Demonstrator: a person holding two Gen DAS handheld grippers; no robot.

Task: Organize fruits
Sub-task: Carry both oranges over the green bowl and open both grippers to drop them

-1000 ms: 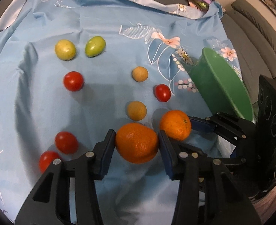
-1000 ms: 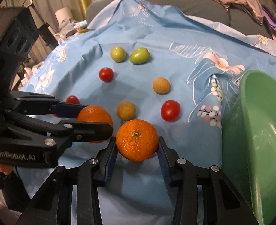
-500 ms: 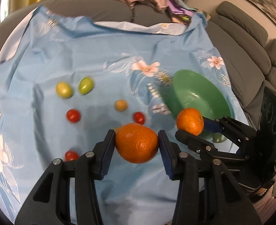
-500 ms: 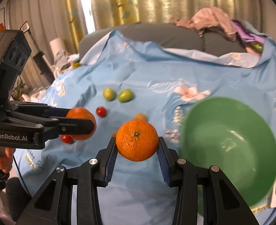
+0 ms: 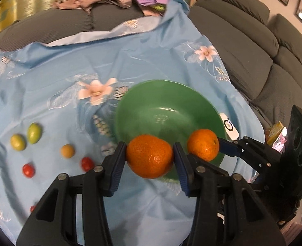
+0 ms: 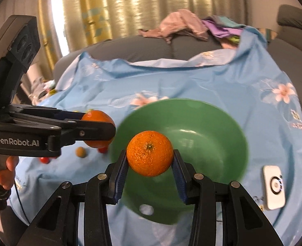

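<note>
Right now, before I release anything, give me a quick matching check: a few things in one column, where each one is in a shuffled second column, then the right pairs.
Things:
1. left gripper
2. green bowl
3. two green fruits
4. white device

Places or states:
A. on the blue cloth, far left of the bowl
B. flat on the cloth beside the bowl's right rim
C. shut on an orange
D. holds no fruit yet

Pairs: 1-C, 2-D, 3-A, 4-B

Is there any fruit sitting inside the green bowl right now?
No, the green bowl holds no fruit; both oranges are clamped in the grippers above it.
</note>
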